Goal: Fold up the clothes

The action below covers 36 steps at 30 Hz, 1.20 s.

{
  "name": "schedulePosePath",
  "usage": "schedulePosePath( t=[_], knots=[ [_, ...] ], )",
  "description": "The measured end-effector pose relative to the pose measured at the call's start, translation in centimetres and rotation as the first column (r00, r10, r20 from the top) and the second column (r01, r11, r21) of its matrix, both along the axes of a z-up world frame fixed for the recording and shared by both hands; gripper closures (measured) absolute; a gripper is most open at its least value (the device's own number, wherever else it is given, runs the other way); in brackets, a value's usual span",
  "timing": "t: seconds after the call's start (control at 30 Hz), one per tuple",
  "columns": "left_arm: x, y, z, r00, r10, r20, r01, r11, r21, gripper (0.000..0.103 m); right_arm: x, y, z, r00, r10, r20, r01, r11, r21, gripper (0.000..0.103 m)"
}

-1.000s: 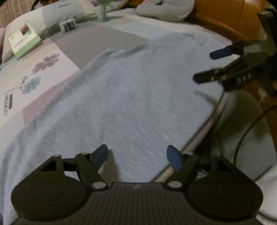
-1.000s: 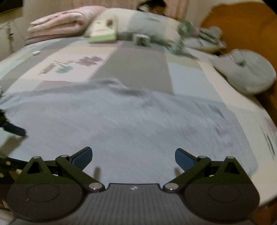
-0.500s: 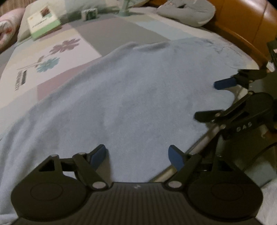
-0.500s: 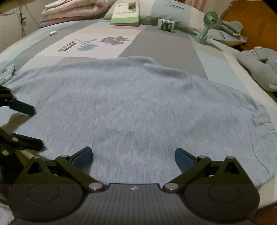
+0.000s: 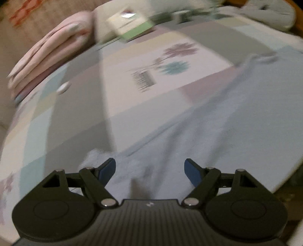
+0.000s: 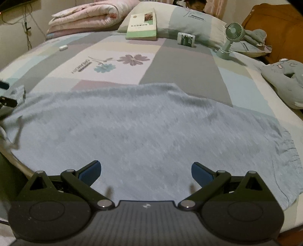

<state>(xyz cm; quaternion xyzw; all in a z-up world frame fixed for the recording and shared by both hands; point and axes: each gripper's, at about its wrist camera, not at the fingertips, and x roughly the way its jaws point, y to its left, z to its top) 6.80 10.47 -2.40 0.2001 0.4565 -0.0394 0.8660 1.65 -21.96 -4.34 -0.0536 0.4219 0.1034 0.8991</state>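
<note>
A light blue garment (image 6: pixel 144 124) lies spread flat across the near part of the bed, its short sleeve (image 6: pixel 284 151) at the right. My right gripper (image 6: pixel 145 171) hangs open over the garment's near edge, nothing between its blue pads. In the blurred left wrist view, my left gripper (image 5: pixel 149 169) stands open above the garment's (image 5: pixel 236 123) left end, where a bunched corner (image 5: pixel 94 157) lies beside the left pad. The left gripper (image 6: pixel 5 93) also shows at the far left edge of the right wrist view, by the garment's left sleeve (image 6: pixel 18 92).
On the patchwork bed sheet (image 6: pixel 121 62) behind the garment lie a green book (image 6: pixel 142 24), a small box (image 6: pixel 186 38), a mint desk fan (image 6: pixel 232 36) and a small white object (image 6: pixel 63 47). A pink quilt (image 6: pixel 89 17) sits far left, a grey plush (image 6: pixel 284 79) right.
The left gripper has swung left along the near edge to the garment's left end, still open. The right gripper shifted a little and stays open. The garment lies as before.
</note>
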Motion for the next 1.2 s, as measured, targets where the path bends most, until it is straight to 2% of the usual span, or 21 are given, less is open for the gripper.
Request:
schedulePosePath(
  t=[0.13,0.3,0.43,0.6,0.77,0.9,1.2],
  knots=[
    [0.0,3.0,-1.3,0.999,0.033,-0.032,-0.033,0.999,0.008,0.023,0.4,1.6,1.0,1.000,-0.004,0.007,0.004,1.000,0.016,0.000],
    [0.0,4.2,-3.4,0.999,0.041,-0.031,-0.041,0.999,0.001,0.023,0.9,4.4,1.7,1.000,0.016,0.006,-0.016,1.000,-0.008,0.000],
    [-0.4,5.5,-3.9,0.997,0.077,0.008,-0.077,0.997,0.002,0.023,0.8,6.7,2.1,0.998,0.054,0.011,-0.053,0.997,-0.050,0.000],
    [-2.3,8.7,-2.9,0.987,0.149,0.068,-0.146,0.988,-0.050,0.023,0.8,8.6,2.3,0.996,0.087,0.008,-0.086,0.993,-0.086,0.000],
    [-4.0,12.3,-2.5,0.968,0.237,0.084,-0.227,0.967,-0.116,0.023,1.3,10.2,1.9,0.993,0.115,-0.008,-0.116,0.989,-0.094,0.000],
    [-4.9,14.8,-3.7,0.948,0.316,0.048,-0.306,0.940,-0.151,0.023,1.4,11.5,1.5,0.989,0.146,-0.016,-0.147,0.983,-0.109,0.000],
    [-7.9,17.9,-4.5,0.910,0.414,0.005,-0.405,0.892,-0.198,0.023,1.6,12.2,1.0,0.986,0.167,-0.024,-0.168,0.979,-0.112,0.000]
  ],
)
